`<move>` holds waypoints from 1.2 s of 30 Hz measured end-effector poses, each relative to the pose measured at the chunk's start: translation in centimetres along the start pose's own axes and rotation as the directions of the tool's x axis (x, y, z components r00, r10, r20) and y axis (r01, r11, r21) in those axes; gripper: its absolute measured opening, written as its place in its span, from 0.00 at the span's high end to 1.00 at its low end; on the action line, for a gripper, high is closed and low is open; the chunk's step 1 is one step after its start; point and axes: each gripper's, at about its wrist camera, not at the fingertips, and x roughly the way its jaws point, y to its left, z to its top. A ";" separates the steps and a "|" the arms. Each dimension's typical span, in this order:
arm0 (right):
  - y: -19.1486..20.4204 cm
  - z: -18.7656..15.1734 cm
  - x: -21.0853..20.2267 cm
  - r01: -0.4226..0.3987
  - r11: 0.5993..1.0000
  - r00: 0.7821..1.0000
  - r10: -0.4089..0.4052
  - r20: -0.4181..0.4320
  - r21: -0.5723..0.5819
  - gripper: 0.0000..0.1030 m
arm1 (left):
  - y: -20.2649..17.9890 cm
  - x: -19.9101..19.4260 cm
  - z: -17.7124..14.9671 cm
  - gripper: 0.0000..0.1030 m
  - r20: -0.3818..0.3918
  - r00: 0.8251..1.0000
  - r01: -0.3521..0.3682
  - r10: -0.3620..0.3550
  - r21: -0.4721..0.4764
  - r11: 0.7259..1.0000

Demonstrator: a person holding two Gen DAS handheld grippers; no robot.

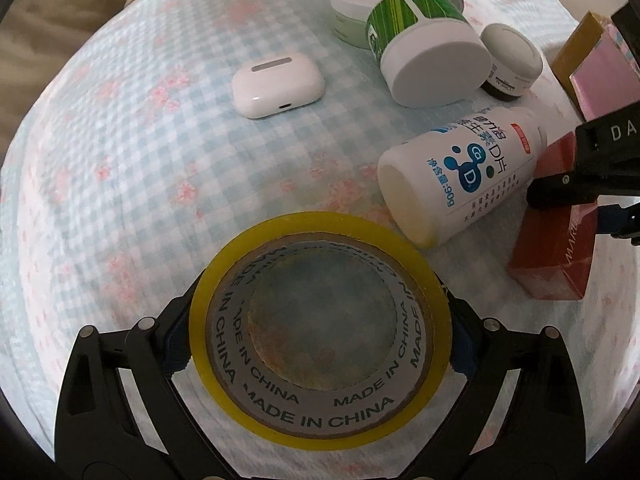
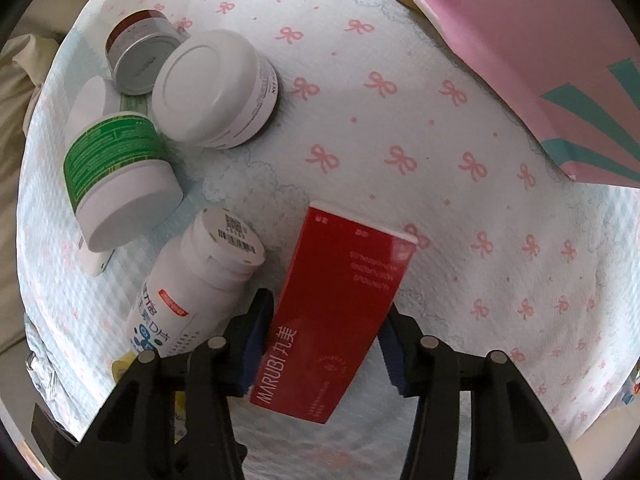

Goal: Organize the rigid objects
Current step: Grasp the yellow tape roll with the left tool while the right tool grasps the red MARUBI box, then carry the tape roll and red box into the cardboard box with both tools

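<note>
My left gripper point(image 1: 320, 340) is shut on a yellow tape roll point(image 1: 318, 408), held flat just above the checked cloth. My right gripper point(image 2: 326, 344) is shut on a red MARUBI box point(image 2: 340, 304); the same box point(image 1: 548, 248) and gripper show at the right of the left wrist view. A white vitamin bottle point(image 1: 460, 176) lies on its side beside the box and shows in the right wrist view too point(image 2: 200, 280). Behind it lie a green-labelled jar point(image 1: 424, 48), a white-lidded dark jar point(image 1: 510, 60) and a white earbud case point(image 1: 278, 84).
A pink box point(image 2: 540, 60) and a brown box point(image 1: 576, 48) stand at the far right. A pale green tub point(image 1: 348, 12) and a red-labelled tin point(image 2: 136, 52) lie behind the jars. The bedding point(image 1: 120, 160) drops off at the left onto beige fabric.
</note>
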 end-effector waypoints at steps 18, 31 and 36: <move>-2.8 -6.2 -7.7 -0.113 0.990 0.992 0.117 0.045 -0.080 0.62 | 2.1 -9.1 -1.6 0.06 0.087 0.996 0.019 -0.007 -0.133 0.991; -6.4 -9.0 -18.8 -0.247 0.954 0.960 0.264 0.088 -0.172 0.62 | 0.1 -21.3 -2.4 0.06 0.208 0.978 0.055 -0.020 -0.167 0.984; -6.0 -9.8 -24.0 -0.251 0.942 0.944 0.289 0.161 -0.221 0.62 | -1.2 -26.2 -0.8 0.06 0.277 0.960 0.089 -0.043 -0.156 0.984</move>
